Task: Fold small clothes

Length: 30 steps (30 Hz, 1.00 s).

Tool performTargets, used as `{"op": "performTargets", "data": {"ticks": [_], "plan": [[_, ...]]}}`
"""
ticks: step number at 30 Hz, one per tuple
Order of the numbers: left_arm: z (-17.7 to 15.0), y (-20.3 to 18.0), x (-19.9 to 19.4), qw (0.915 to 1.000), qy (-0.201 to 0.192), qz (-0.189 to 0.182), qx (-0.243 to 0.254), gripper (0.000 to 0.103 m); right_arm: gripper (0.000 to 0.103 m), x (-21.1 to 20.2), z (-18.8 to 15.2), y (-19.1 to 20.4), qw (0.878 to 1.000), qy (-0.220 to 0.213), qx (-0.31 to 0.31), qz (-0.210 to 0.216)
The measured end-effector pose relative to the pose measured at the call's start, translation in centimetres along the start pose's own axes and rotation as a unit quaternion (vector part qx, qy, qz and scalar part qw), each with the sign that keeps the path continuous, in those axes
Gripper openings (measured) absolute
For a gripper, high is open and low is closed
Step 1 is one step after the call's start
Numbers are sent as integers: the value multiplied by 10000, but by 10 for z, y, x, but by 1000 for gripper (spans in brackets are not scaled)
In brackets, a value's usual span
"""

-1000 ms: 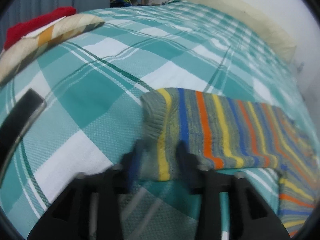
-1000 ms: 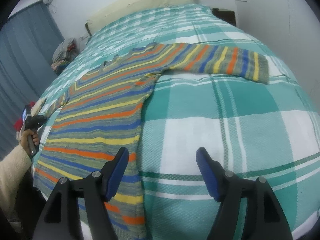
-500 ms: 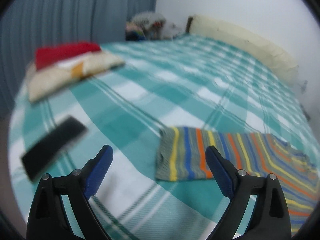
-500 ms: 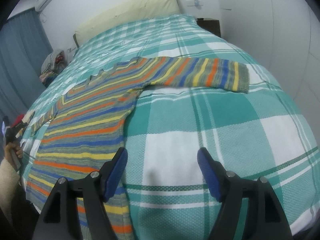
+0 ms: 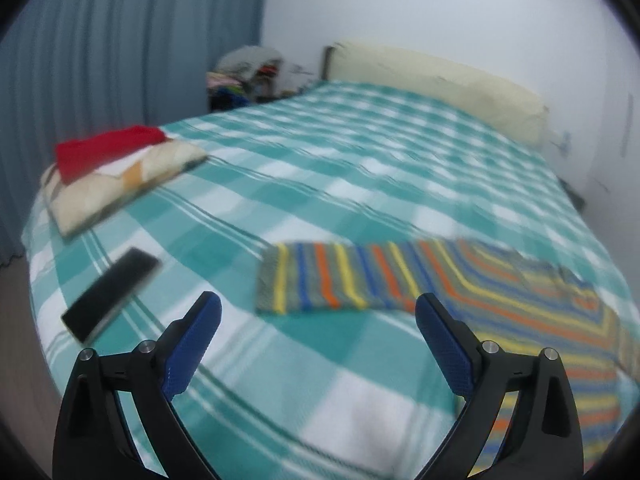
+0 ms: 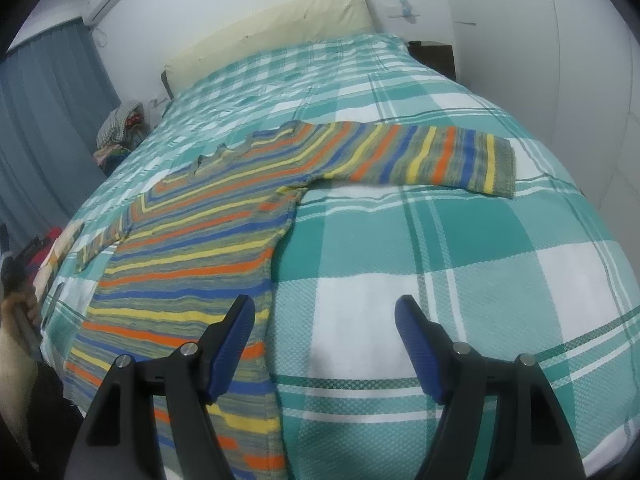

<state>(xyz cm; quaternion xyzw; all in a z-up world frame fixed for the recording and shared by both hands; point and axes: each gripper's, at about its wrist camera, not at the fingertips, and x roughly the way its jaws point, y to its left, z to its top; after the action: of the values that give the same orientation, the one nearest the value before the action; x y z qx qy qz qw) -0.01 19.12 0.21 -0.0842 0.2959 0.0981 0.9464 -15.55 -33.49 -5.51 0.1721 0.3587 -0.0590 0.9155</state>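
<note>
Striped sweater lies flat on your teal and white checked bedspread, body spread along the near edge and both sleeves stretched straight out to the sides. Its left sleeve ends just ahead of your left gripper, whose jaws stand wide apart with nothing between them. Your right gripper is likewise spread wide and empty, hovering over the sweater's right side edge, while the right sleeve reaches away toward the far right. No fold shows anywhere in the garment, so by the look of it the laying-out is done and all the folding remains: sleeves in, then the body. Off to your left sit a dark phone and a stack of folded clothes, red on top, well apart from the sweater.
</note>
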Motion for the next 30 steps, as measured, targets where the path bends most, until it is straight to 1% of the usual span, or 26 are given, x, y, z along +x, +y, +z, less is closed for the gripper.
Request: {"op": "performTargets", "data": {"ticks": [5, 9, 11, 13, 16, 18, 20, 23, 26, 27, 28, 29, 30], "plan": [[-30, -22, -28, 9984, 326, -402, 229, 98, 73, -10, 2, 0, 9999, -152, 29, 75], [-43, -41, -52, 9953, 499, -719, 414, 98, 73, -20, 3, -1, 9995, -286, 72, 123], [-39, -52, -66, 9935, 463, -861, 579, 98, 73, -27, 3, -2, 9991, -378, 93, 155], [-29, -66, -81, 9913, 346, -1038, 738, 98, 75, -32, 3, -2, 9989, -445, 79, 149], [-10, -83, -95, 9878, 162, -1327, 801, 101, 77, -35, 4, -5, 9985, -518, 110, 99], [3, -96, -98, 9846, 48, -1569, 768, 102, 77, -36, 5, -8, 9983, -555, 166, 32], [9, -108, -92, 9823, 2, -1708, 766, 102, 77, -33, 5, -11, 9984, -523, 192, -34], [10, -126, -78, 9802, -8, -1777, 873, 102, 77, -31, 15, -22, 9988, -366, 314, 53], [1, -138, -61, 9795, -42, -1694, 1094, 102, 77, -37, 45, -49, 9962, -452, 708, 225], [-5, -140, -54, 9798, -60, -1612, 1179, 102, 77, -37, 63, -64, 9952, -480, 821, 249], [-11, -141, -48, 9807, -62, -1505, 1250, 102, 77, -36, 74, -73, 9950, -507, 840, 208], [-20, -141, -38, 9818, 3, -1371, 1315, 102, 77, -32, 94, -90, 9946, -598, 845, -1], [-26, -141, -30, 9821, 132, -1319, 1337, 102, 78, -27, 106, -102, 9939, -636, 879, -172]]}}
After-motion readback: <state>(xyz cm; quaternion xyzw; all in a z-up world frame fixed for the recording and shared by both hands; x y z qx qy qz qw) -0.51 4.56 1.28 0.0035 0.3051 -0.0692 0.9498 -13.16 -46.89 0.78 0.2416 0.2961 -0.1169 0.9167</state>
